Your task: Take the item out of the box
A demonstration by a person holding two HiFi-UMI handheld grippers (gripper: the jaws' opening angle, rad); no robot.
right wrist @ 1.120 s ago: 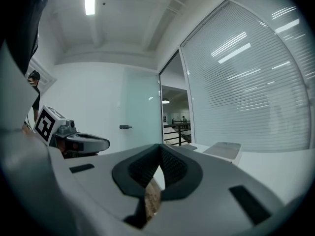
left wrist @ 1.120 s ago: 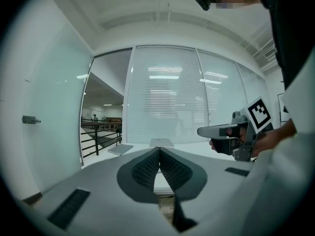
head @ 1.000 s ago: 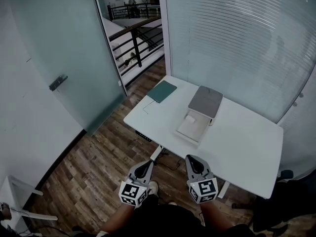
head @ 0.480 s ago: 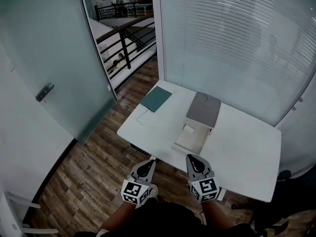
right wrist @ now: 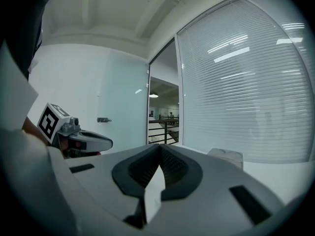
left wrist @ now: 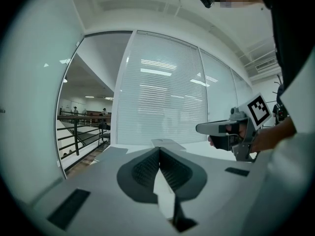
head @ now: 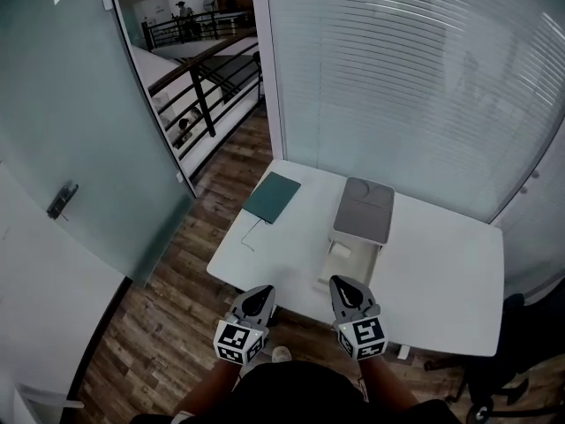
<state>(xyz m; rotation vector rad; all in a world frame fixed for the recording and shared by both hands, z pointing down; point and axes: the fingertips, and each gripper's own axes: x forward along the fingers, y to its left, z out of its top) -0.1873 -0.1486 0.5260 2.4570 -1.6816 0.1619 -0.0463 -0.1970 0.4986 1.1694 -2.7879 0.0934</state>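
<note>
Box (head: 352, 256) just beyond right gripper (head: 341, 284); left gripper (head: 261, 293) alongside, both closed

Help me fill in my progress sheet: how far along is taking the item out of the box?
Done: the box on the table already looks open, grey lid up, pale inside showing. In hand: nothing. The left gripper and right gripper are both shut and empty, at the table's near edge, short of the box. Left: reach in, grip what looks like a small white item, and lift it out.
</note>
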